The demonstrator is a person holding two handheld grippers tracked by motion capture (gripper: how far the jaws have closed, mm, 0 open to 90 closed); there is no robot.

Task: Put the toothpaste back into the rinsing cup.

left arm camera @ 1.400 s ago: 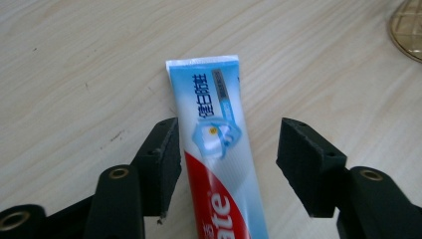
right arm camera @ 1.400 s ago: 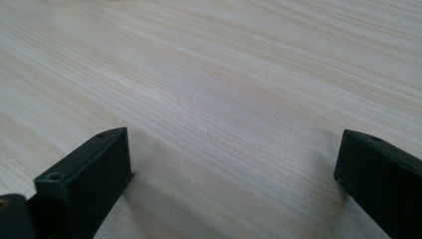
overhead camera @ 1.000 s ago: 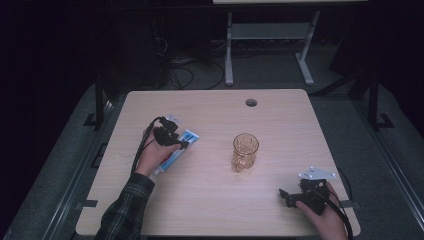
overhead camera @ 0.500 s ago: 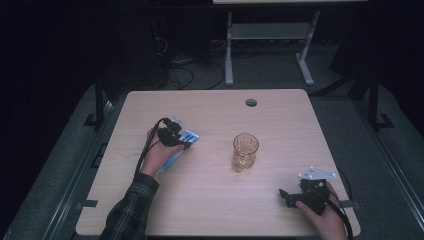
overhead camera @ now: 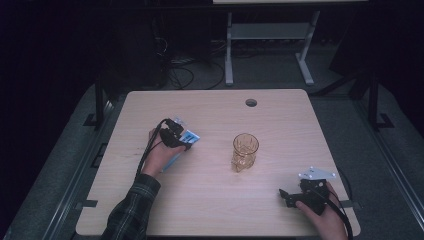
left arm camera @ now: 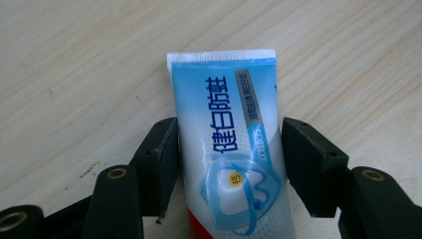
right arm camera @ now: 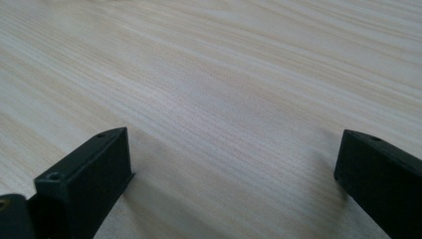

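A blue and white toothpaste tube [left arm camera: 226,149] sits between the jaws of my left gripper [left arm camera: 229,169], with its crimped end pointing away from the camera. Both jaws press against its sides, so the gripper is shut on it. From above, the left gripper [overhead camera: 175,136] and the tube [overhead camera: 189,137] are at the left middle of the table. I cannot tell whether the tube rests on the wood or hangs just over it. My right gripper [overhead camera: 295,196] is near the front right corner and stands open [right arm camera: 234,169] over bare wood.
An amber patterned glass [overhead camera: 244,151] stands upright at the middle of the wooden table [overhead camera: 280,125], between the two grippers. A round cable hole [overhead camera: 251,103] lies near the far edge. Dark floor, cables and a metal stand lie beyond the table.
The left forearm has shifted slightly, while the gripper stays on the tube at about the same spot. The right gripper and the glass have not moved.
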